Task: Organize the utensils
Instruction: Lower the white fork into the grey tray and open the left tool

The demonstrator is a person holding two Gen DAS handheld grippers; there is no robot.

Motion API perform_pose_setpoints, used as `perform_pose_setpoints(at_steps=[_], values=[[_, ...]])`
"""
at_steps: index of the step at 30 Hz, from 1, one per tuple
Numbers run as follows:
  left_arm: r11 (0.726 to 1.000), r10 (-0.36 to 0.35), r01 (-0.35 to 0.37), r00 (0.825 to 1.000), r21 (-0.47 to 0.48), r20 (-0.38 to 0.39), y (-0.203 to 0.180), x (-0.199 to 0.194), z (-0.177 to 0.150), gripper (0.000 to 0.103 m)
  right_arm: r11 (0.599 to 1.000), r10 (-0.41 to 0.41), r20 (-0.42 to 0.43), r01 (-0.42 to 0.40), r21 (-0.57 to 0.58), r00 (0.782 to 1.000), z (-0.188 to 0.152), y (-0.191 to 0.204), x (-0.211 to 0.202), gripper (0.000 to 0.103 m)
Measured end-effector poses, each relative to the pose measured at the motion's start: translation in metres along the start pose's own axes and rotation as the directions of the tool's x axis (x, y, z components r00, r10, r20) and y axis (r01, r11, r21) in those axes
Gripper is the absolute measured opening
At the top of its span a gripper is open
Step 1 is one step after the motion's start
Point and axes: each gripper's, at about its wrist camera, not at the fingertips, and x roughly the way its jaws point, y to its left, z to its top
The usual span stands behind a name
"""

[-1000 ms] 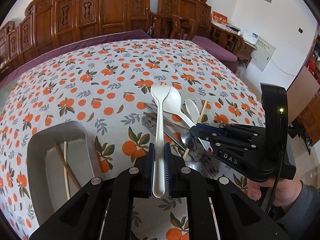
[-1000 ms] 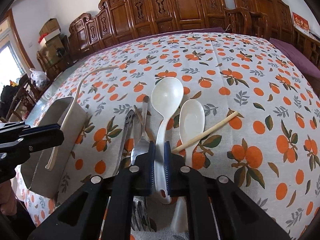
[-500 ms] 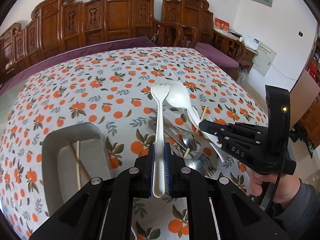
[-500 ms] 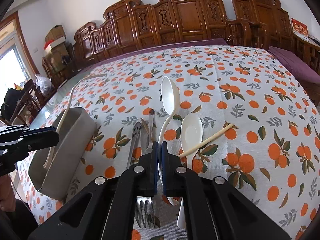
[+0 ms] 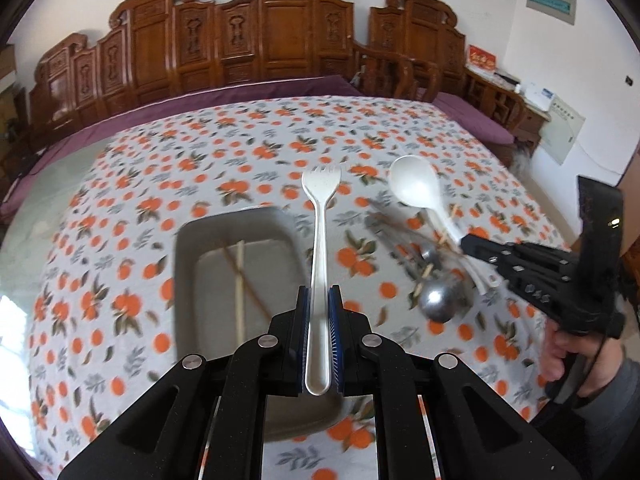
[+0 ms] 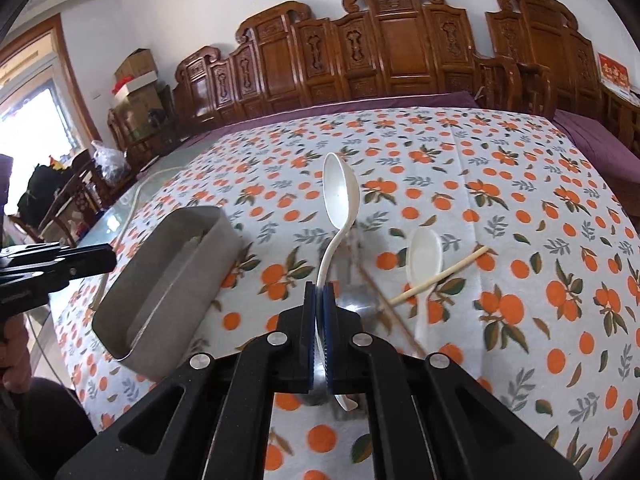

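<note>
My left gripper (image 5: 319,300) is shut on a white plastic spork (image 5: 320,216), held above the right rim of the grey metal tray (image 5: 192,236), which holds two chopsticks (image 5: 239,276). My right gripper (image 6: 320,292) is shut on the handle of a large white spoon (image 6: 340,200), lifted above the table; it also shows in the left wrist view (image 5: 416,188). The tray (image 6: 160,280) lies to its left. A small white spoon (image 6: 424,256), a chopstick (image 6: 440,276) and metal utensils (image 5: 440,300) lie on the cloth.
The table wears an orange-patterned cloth (image 6: 520,200). Carved wooden chairs (image 6: 400,48) line its far side. The left gripper shows at the left edge of the right wrist view (image 6: 60,264). The right gripper body shows at the right in the left wrist view (image 5: 560,280).
Both grippers rose. The left one carried the spork left to over the tray. The right one lifted the large white spoon off the pile and turned it on edge.
</note>
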Motion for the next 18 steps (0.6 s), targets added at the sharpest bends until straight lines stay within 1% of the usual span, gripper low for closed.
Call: perform_pose_setpoints(at_steps=[2,8,18], values=[[1.000,0.020,-0.020,1.000,-0.011,-0.009,0.006,0.003,-0.006,0.008,1.000,0.004,-0.007,-0.005,-0.014,1.000,-0.002,0.006,0.001,0.004],[0.998,0.040,-0.043,0.998,-0.055,-0.045,0.027,0.025,-0.018,0.009,0.999,0.007,-0.029,-0.009,-0.040,1.000,-0.006,0.014,0.005,0.005],[0.995,0.073,-0.080,0.990,-0.056,-0.117,0.035,0.054,-0.028,0.009,0.999,0.021,-0.044,-0.023,-0.047,0.999,-0.005,0.015,0.013,0.005]])
